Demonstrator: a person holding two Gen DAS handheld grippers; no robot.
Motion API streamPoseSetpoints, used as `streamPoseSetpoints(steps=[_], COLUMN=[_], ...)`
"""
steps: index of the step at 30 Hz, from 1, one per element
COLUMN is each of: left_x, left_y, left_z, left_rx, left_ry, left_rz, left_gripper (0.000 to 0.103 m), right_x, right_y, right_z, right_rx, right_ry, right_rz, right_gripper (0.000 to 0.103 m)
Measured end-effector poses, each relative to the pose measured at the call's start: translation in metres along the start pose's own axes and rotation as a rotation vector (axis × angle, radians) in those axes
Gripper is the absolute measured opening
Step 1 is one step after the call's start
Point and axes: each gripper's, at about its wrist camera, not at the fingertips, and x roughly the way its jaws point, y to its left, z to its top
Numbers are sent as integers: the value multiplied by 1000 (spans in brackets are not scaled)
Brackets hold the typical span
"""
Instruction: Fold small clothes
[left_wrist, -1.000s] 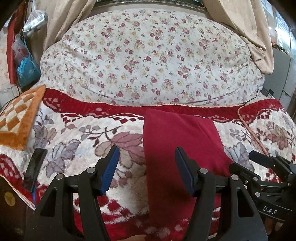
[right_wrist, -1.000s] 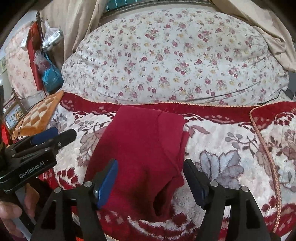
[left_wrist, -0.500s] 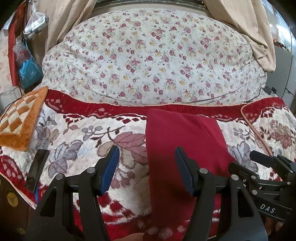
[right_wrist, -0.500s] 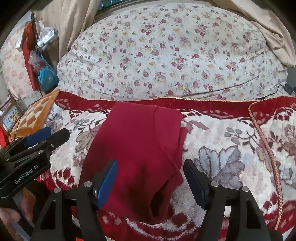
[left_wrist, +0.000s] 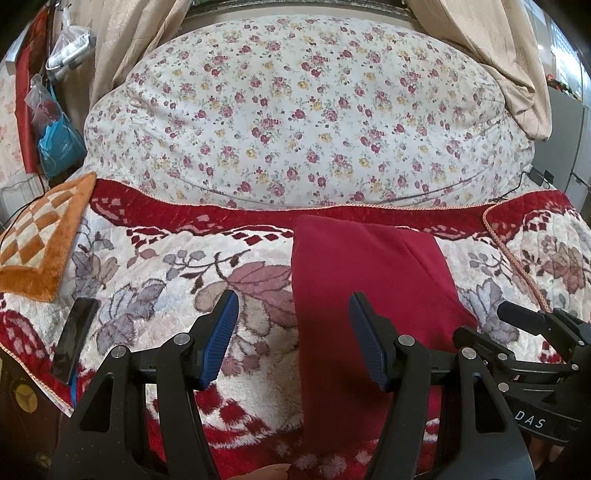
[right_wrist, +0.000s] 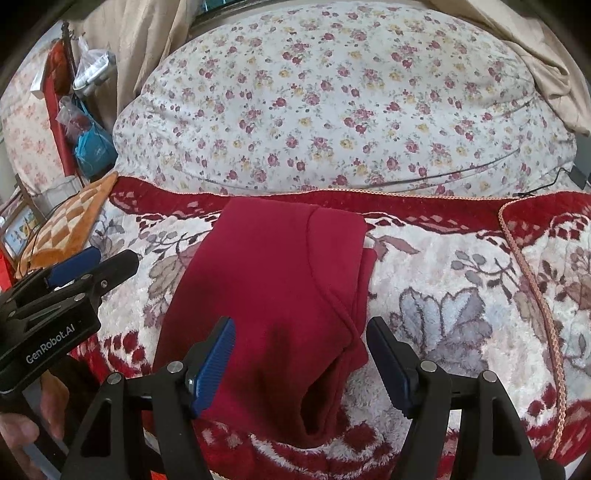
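Note:
A dark red garment (left_wrist: 365, 295) lies folded lengthwise on the red and cream floral blanket (left_wrist: 155, 280). It also shows in the right wrist view (right_wrist: 273, 295), with a sleeve opening at its near right corner. My left gripper (left_wrist: 291, 339) is open and empty above the garment's left edge. My right gripper (right_wrist: 301, 365) is open and empty above the garment's near end. Each gripper shows from the side in the other's view, the right one (left_wrist: 532, 347) and the left one (right_wrist: 74, 284).
A large floral-print quilt (left_wrist: 303, 122) is heaped behind the blanket. An orange checkered cushion (left_wrist: 37, 243) lies at the left. A black phone (left_wrist: 74, 339) rests at the blanket's left edge. Beige curtains (left_wrist: 495, 55) hang behind. Bags (left_wrist: 55, 147) hang at far left.
Both views have drifted slightly, so the garment sits a little farther right and up in frame. Both grippers stay open and empty. The garment has not moved.

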Motion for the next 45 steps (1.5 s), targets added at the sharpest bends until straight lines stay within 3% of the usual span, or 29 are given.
streamPoseSetpoints(steps=[45], left_x=[19], left_y=[2], left_z=[-7], left_rx=[9], left_ry=[29], left_rz=[-7], left_gripper=[62], right_x=[22], right_y=[-2], right_z=[-1], right_rx=[-17], right_ry=[50], right_rz=[-2], right_gripper=[71])
